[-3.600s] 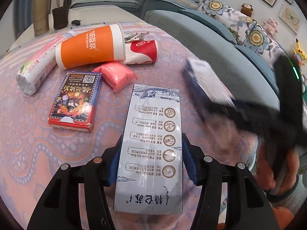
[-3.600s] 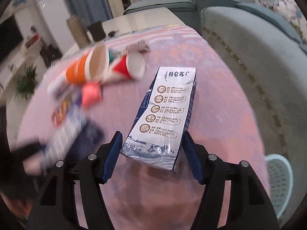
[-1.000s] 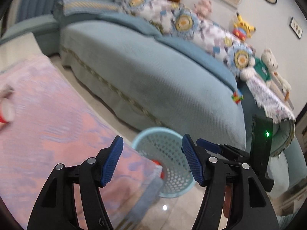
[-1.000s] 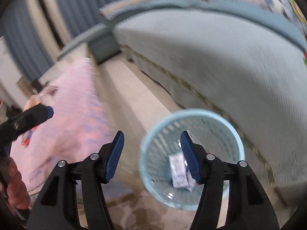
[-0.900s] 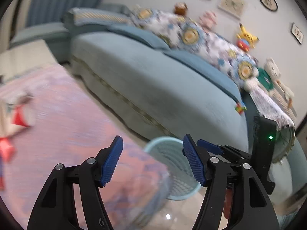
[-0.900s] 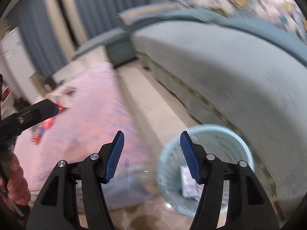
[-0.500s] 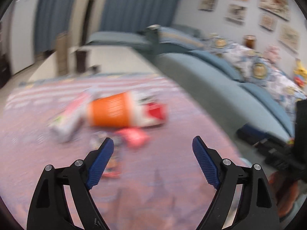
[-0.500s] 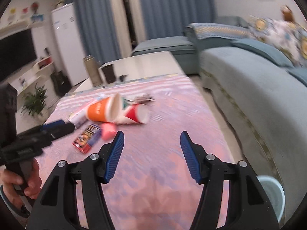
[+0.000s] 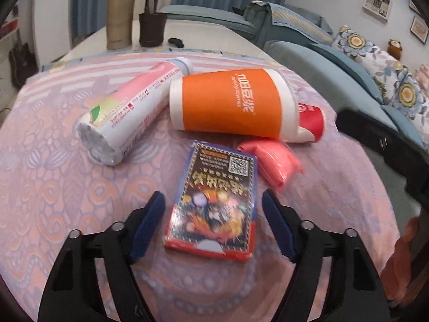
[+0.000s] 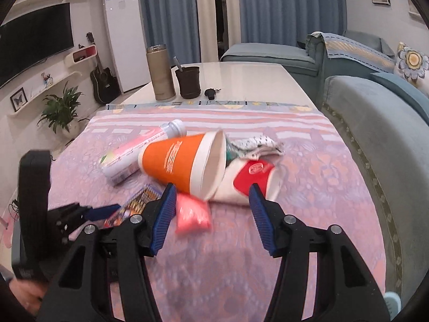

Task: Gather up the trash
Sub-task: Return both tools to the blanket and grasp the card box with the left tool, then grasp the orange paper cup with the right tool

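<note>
Now my left gripper [image 9: 213, 221] hangs spread wide with the card box [image 9: 214, 201] lying between its pads, neither pad touching it as far as I can tell. My right gripper [image 10: 211, 212] is spread too, holding nothing, aimed at the pink packet [image 10: 192, 213] just in front of the orange cup [image 10: 182, 166]. All the trash sits on the bench [image 9: 53, 187]: the pink tube [image 9: 134, 107] beside the cup, the red cup [image 10: 249, 181] nested behind its mouth, a crumpled wrapper [image 10: 257, 143] beyond that.

What could go wrong: the box is flat and low, so if I close too high the pads will skate over its top and shove it into the packet. My right gripper could also nudge the orange cup, which lies on its side and would roll.

A second ago both grippers were over the blue basket, already bare; 3.6 seconds back each one pinched a milk carton. Those cartons are gone from the bench now.
</note>
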`<act>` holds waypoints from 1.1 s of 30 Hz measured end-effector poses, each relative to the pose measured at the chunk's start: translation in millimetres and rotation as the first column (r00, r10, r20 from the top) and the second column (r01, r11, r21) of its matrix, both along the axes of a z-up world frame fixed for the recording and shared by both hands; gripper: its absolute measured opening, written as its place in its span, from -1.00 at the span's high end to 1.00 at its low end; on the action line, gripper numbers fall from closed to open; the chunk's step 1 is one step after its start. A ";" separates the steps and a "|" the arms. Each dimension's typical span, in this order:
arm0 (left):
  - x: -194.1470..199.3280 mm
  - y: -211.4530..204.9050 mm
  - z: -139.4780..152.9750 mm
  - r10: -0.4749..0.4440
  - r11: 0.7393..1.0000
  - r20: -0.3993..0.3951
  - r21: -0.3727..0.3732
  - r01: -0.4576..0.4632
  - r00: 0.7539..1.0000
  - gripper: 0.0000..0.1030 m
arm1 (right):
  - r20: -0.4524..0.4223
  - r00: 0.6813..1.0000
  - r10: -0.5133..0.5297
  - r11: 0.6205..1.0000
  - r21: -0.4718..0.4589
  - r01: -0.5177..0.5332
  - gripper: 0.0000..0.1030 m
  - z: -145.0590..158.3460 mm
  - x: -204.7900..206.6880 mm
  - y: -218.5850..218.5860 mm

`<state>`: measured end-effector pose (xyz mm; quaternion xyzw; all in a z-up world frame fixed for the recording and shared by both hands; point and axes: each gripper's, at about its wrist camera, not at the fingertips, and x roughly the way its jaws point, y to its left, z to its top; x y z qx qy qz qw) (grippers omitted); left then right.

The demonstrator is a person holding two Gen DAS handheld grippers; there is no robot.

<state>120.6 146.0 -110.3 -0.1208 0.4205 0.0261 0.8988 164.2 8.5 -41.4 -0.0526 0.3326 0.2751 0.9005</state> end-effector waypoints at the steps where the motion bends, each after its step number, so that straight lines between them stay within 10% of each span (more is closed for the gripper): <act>1: 1.5 -0.6 0.7 0.003 1.000 0.004 0.001 -0.003 1.000 -0.26 | -0.009 1.000 0.002 1.000 0.006 -0.002 -0.02 -0.8 6.4 1.5; 8: -23.5 14.2 0.8 0.063 0.996 0.036 -0.062 -0.061 0.997 -0.14 | -0.131 0.991 0.025 0.998 0.067 -0.016 -0.02 -17.9 48.1 15.8; 18: -75.9 44.7 6.6 0.194 0.974 0.094 -0.137 -0.180 0.976 -0.15 | -0.131 0.976 0.176 0.983 0.072 -0.168 0.91 -22.8 19.7 36.3; 33: -87.1 58.5 4.8 0.247 0.956 0.107 -0.191 -0.224 0.963 -0.15 | -0.183 0.966 0.182 0.983 0.001 -0.185 0.88 -31.8 -96.2 -24.2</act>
